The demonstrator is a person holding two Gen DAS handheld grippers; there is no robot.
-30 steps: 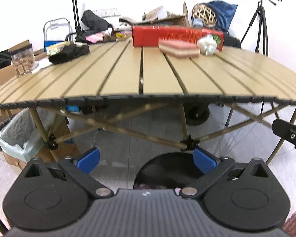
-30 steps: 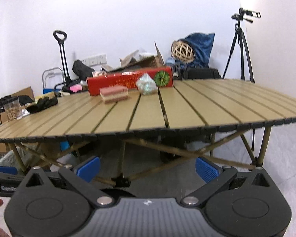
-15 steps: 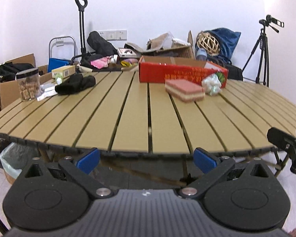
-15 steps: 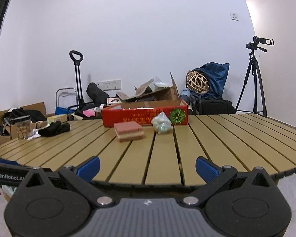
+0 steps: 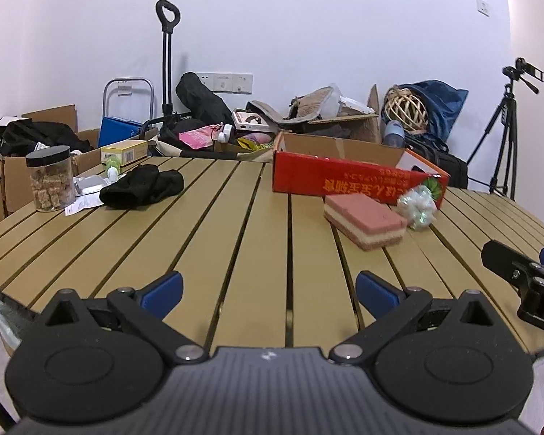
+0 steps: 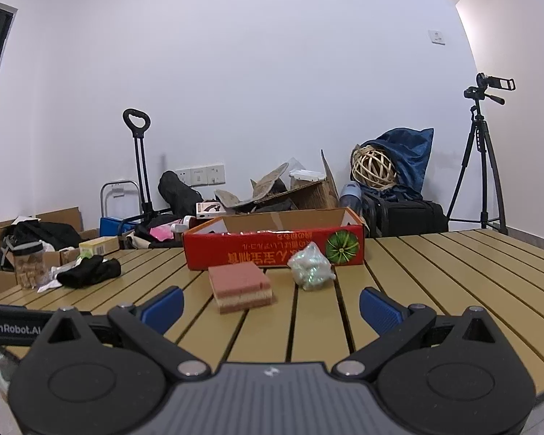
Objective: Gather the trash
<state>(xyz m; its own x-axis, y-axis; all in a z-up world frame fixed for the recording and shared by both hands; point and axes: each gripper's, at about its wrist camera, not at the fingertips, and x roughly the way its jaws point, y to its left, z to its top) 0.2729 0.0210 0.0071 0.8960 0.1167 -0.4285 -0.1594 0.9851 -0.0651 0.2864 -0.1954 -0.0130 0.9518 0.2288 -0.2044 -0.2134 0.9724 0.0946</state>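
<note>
A crumpled silvery-green wrapper lies on the slatted wooden table, just in front of an open red cardboard box. A pink and beige sponge block lies to its left. In the left wrist view the wrapper and the sponge are at the far right, before the red box. My left gripper is open and empty over the table's near edge. My right gripper is open and empty, short of the sponge and wrapper.
A black cloth, a jar of brown cubes and papers lie at the table's left. Boxes, bags and a trolley handle clutter the floor behind. A tripod stands at the right. The right gripper's body shows at the right.
Both grippers rose from below the table edge to above the tabletop and moved forward. The table top and its objects now sit lower and nearer in both views.
</note>
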